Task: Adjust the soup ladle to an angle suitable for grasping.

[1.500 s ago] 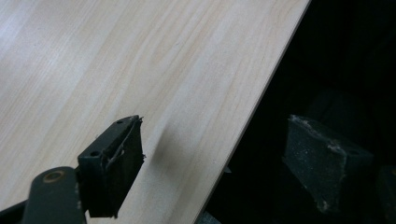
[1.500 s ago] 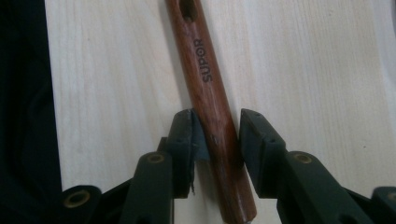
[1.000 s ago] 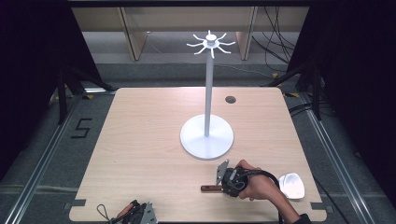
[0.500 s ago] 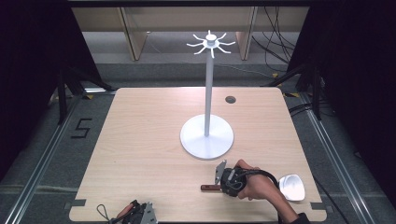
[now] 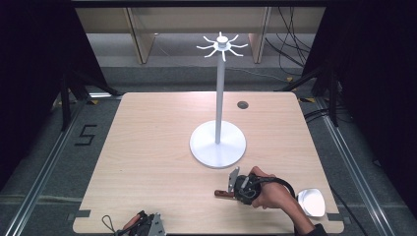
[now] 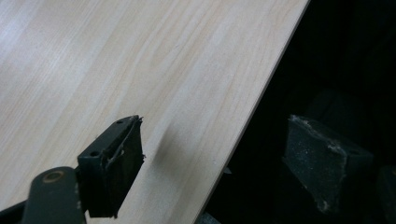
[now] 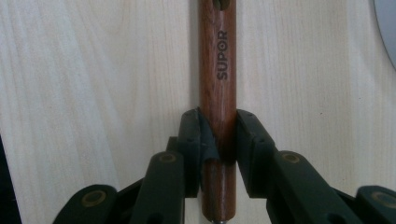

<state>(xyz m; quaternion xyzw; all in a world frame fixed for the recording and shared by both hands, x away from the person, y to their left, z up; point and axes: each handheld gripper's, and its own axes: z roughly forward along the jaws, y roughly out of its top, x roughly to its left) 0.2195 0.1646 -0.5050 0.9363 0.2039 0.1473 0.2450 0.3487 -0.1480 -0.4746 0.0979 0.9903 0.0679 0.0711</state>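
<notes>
Right gripper [image 7: 218, 140] is clamped on a brown wooden handle [image 7: 218, 70], jaws pressed against both sides of it. Handle is printed "SUPOR", lies flat on the light wood table [image 5: 147, 142], and has a hole near its far end. From the high view, the right gripper [image 5: 235, 189] sits near the table's front right, held by the person's hand [image 5: 269, 194], with the handle [image 5: 222, 193] sticking out toward the left. White ladle-like bowl [image 5: 312, 201] lies just right of the hand, near the table edge. White stand [image 5: 218, 142] with hooked arms on top sits behind, mid-table. Left gripper [image 6: 212, 158] hangs at the table's front edge, jaws wide apart, nothing between them; high view shows it at bottom left [image 5: 142, 225].
</notes>
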